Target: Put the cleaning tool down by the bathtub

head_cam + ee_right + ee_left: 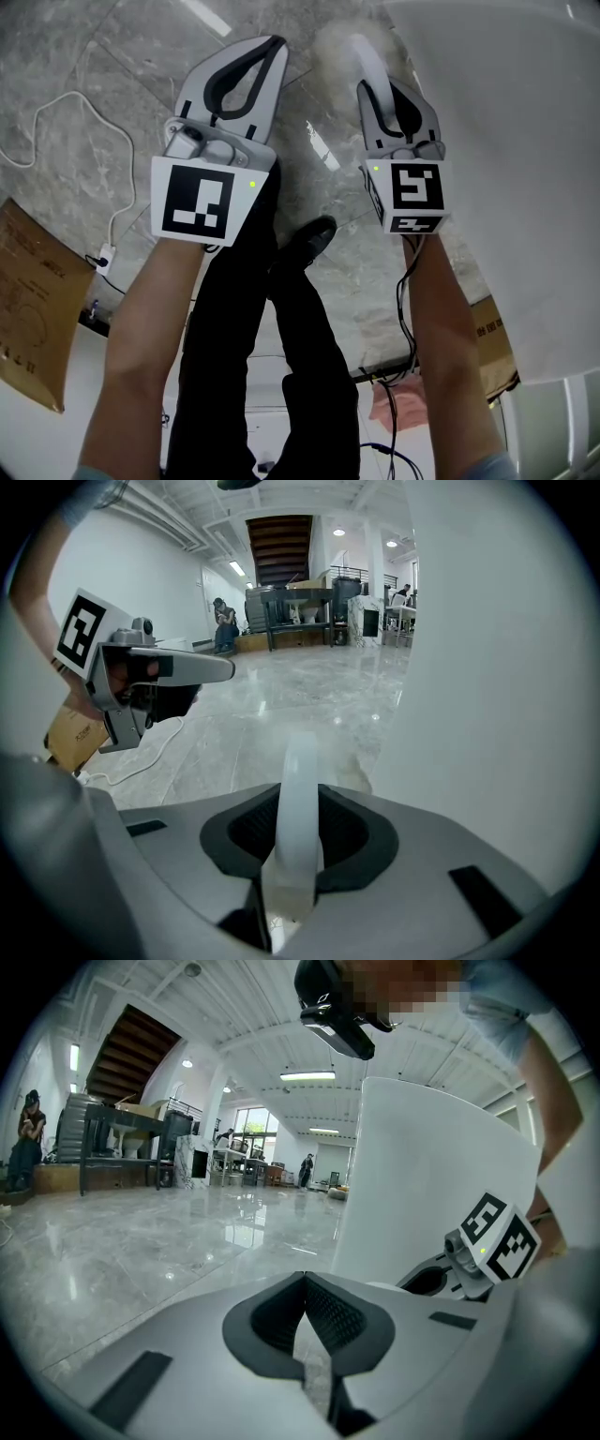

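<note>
Grey marble floor (112, 75) across the head view. Clamped in the right gripper (389, 94): the tool (366, 58), taken by its white handle. Long axis straight on from the jaws, running up-frame to a fluffy pale head. Just beside that head, to the right, the tub (506, 141). Off to the left and well apart from the tool, the left gripper (275, 42), tips together on nothing. Elsewhere on the floor, a white cable (56, 103) and a box (33, 300) at the left edge.

From the left gripper view: jaw tips touching, pads bowed apart behind them, only floor showing through the gap. Rightward, the tub's white wall, with the right gripper's marker cube low in front of it.

From the right gripper view: pads pressed on the handle from both sides, the handle arching up and forward out of the grip. Past it, the fuzzy head low against the marble, close to the tub wall on the right. Touching the floor or not: cannot tell. Far left, the left gripper, clear of everything.

Judged from all this: lowering in hand, and work for the right hand alone, being the one that holds. Head leads, so best brought down along the handle's line until it rests by the tub, jaws parted only then. Possible snag: the handle tipping against the tub once freed.
</note>
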{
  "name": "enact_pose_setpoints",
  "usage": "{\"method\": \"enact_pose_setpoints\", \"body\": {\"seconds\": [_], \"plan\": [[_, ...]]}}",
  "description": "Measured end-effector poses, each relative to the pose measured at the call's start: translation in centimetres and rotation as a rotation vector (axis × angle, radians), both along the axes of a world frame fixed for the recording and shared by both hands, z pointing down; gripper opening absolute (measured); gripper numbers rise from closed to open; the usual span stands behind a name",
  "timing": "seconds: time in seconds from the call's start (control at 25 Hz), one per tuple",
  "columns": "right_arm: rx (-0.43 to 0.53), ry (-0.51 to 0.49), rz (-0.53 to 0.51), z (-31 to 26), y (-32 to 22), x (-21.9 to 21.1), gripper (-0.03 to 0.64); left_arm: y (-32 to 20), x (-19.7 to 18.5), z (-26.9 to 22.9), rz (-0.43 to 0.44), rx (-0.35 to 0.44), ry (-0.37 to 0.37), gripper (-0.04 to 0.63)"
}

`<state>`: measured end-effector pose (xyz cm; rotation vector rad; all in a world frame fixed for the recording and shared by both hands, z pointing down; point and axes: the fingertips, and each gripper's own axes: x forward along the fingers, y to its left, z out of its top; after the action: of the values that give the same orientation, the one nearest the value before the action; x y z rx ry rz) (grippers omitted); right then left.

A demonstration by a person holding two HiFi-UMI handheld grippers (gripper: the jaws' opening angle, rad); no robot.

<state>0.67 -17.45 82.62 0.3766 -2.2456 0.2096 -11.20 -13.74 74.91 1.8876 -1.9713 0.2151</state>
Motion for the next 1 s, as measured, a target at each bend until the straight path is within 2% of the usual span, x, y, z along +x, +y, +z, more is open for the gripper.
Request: {"method": "enact_pose_setpoints", "body": {"seconds": [1.0], "plan": [[-0.01,0.026,-0.002,1.8,0.1,0.0,0.104,0.1,0.0,2.1,0.0,-0.021,0.007,0.015]]}}
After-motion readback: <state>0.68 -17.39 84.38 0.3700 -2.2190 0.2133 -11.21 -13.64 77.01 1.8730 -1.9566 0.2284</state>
